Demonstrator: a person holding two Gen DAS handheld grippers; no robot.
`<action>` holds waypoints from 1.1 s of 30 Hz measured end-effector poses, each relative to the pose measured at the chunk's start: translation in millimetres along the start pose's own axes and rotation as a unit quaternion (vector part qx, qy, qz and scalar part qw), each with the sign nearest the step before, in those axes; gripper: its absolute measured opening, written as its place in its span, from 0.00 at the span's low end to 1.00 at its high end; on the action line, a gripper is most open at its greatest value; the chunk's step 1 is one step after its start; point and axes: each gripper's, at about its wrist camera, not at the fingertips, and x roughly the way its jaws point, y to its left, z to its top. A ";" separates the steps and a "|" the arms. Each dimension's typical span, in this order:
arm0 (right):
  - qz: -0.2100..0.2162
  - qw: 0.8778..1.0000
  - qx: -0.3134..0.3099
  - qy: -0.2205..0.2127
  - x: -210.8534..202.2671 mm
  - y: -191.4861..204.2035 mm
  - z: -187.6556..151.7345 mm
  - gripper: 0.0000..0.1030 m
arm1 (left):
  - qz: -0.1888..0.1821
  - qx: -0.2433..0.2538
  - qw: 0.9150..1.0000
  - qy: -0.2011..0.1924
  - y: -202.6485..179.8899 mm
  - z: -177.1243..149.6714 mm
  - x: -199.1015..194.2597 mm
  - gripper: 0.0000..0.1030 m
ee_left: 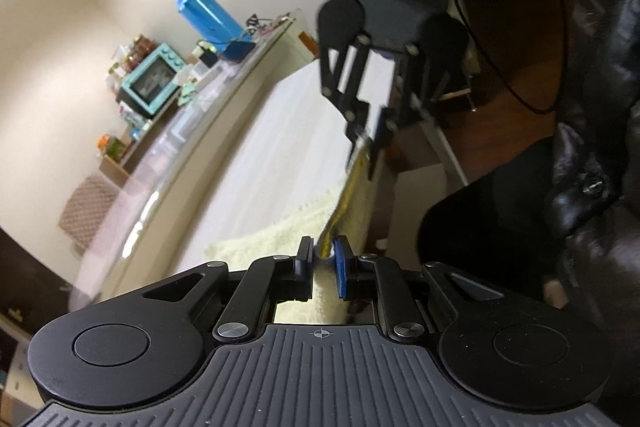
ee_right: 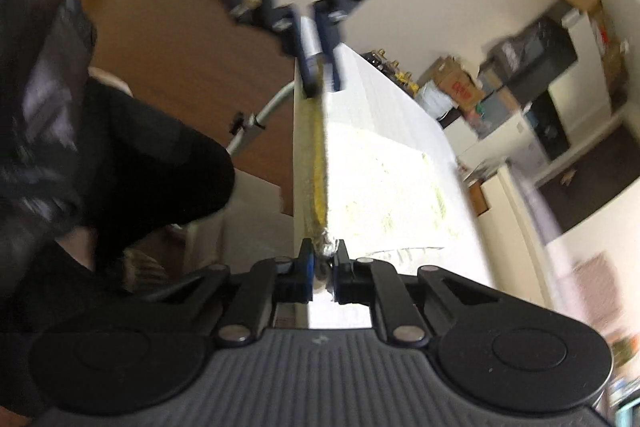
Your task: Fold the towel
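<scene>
One towel, pale cream with a yellow band along its edge, is stretched between two grippers above a white counter. The left gripper pinches one corner of the towel between its fingers, the blue pad on one side pressed into the bunched cloth. In the same view the right gripper shows further off, its fingers closed on the far end of the same yellow edge, though motion blur softens the detail.

From the right wrist camera, the right gripper clamps a wadded corner of the towel between its fingers, and the taut yellow edge runs straight away to the left gripper, which is blurred but closed on the other corner. The rest of the towel lies spread on the counter beside that lifted edge.

Along the wall behind the counter stands a shelf with one blue jug, one teal mini oven and a row of small jars whose contents and number cannot be made out. In the right wrist view, several cardboard boxes are stacked in the far corner; what they hold is not visible.
</scene>
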 end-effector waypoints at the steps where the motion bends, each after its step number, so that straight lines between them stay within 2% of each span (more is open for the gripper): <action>1: 0.012 1.000 0.010 -0.001 -6.6 -2.0 1.2 0.09 | -0.003 -0.005 1.000 0.001 -1.4 1.4 -3.3 0.13; 6: 0.096 0.992 0.076 -0.016 -20.4 -40.5 9.4 0.09 | -0.008 -0.031 0.999 0.013 9.3 4.7 -13.5 0.13; 10: 0.152 0.978 0.141 -0.034 -10.3 -91.7 11.8 0.08 | 0.002 -0.084 0.996 0.026 49.9 0.7 -11.6 0.13; 14: 0.173 0.964 0.195 -0.051 4.4 -135.0 7.3 0.07 | 0.008 -0.131 0.991 0.036 94.0 -5.0 -1.3 0.12; 17: 0.189 0.948 0.250 -0.058 18.9 -168.4 -2.9 0.07 | 0.000 -0.173 0.984 0.048 128.7 -13.9 17.2 0.12; 19: 0.204 0.933 0.292 -0.058 33.9 -189.3 -14.6 0.07 | -0.015 -0.207 0.976 0.062 153.8 -25.5 36.4 0.12; 21: 0.216 0.917 0.330 -0.057 50.6 -210.3 -26.3 0.07 | -0.021 -0.223 0.972 0.067 166.7 -33.5 48.2 0.12; 22: 0.218 0.913 0.341 -0.057 55.4 -216.4 -30.1 0.07 | -0.028 -0.235 0.969 0.072 175.9 -39.5 57.6 0.12; 26: 0.232 0.887 0.395 -0.054 83.6 -240.5 -50.8 0.07 | -0.039 -0.257 0.962 0.083 196.3 -58.3 80.2 0.12; 29: 0.245 0.859 0.445 -0.053 106.8 -252.9 -72.2 0.07 | -0.043 -0.267 0.958 0.089 206.6 -70.7 93.9 0.12; 33: 0.250 0.841 0.478 -0.047 113.0 -251.6 -83.3 0.07 | -0.046 -0.274 0.956 0.095 213.0 -74.7 109.1 0.14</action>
